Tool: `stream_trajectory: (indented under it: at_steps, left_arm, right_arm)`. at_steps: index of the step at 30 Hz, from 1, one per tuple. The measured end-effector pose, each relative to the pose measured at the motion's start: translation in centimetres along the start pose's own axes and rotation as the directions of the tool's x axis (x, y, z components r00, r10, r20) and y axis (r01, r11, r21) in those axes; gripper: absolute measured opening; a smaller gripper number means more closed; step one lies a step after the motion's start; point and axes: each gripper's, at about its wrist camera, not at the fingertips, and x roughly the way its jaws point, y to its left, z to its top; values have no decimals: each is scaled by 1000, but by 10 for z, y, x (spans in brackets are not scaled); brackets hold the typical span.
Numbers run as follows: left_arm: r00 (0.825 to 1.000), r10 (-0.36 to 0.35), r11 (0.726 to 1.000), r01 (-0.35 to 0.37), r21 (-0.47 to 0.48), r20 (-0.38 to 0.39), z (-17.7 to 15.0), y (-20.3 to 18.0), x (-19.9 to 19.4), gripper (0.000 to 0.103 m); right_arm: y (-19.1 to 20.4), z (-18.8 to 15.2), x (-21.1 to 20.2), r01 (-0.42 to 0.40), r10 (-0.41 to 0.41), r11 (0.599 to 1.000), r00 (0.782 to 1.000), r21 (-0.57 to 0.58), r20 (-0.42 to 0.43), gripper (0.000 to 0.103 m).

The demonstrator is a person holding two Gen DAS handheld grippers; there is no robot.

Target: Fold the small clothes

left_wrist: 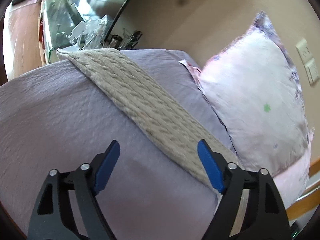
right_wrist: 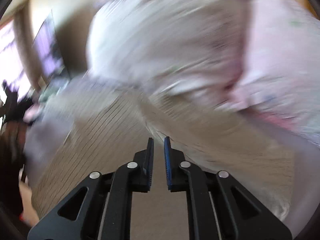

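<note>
Left wrist view: the left hand-held gripper [left_wrist: 158,148] hangs wide apart above a beige knit garment [left_wrist: 132,98] lying across the lavender bed [left_wrist: 50,104], beside a pillow [left_wrist: 258,104]. Right wrist view is blurred; the right hand-held gripper [right_wrist: 159,140] pinches the garment's fold.

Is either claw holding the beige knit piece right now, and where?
Left claw is open, holding nothing. Right claw is nearly shut at a fold of the beige knit; blur hides whether it grips.

No text or label can be read anywhere.
</note>
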Motion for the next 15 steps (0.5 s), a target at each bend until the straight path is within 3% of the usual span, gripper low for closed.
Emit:
stream_trajectory:
  at_steps: [2, 4, 7, 10, 12, 14, 15]
  left_arm:
    - [1000, 23, 999, -22, -30, 4, 10, 6, 6, 75]
    - [999, 35, 998, -34, -52, 18, 19, 11, 10, 70]
    - [999, 45, 994, -42, -99, 30, 32, 17, 17, 60]
    - [997, 54, 983, -45, -180, 46, 43, 30, 22, 38]
    - [998, 55, 973, -45, -228, 38, 48, 39, 26, 9]
    - [998, 49, 965, -39, -259, 32, 51, 44, 29, 8]
    - [996, 73, 971, -61, -229, 44, 52, 36, 26, 7]
  right_arm:
    - [11, -12, -7, -12, 12, 1000, 1000, -7, 27, 57]
    - [2, -15, -20, 20, -20, 1000, 997, 8, 69, 69]
    - [-19, -18, -38, 60, -66, 997, 991, 51, 118, 72]
    - [-31, -28, -55, 83, -99, 990, 985, 112, 139, 74]
    - [-40, -32, -64, 92, -112, 986, 984, 142, 141, 74]
    - [-50, -39, -67, 89, -115, 980, 983, 175, 142, 74]
    - [-55, -42, -68, 87, -115, 978, 983, 190, 142, 74]
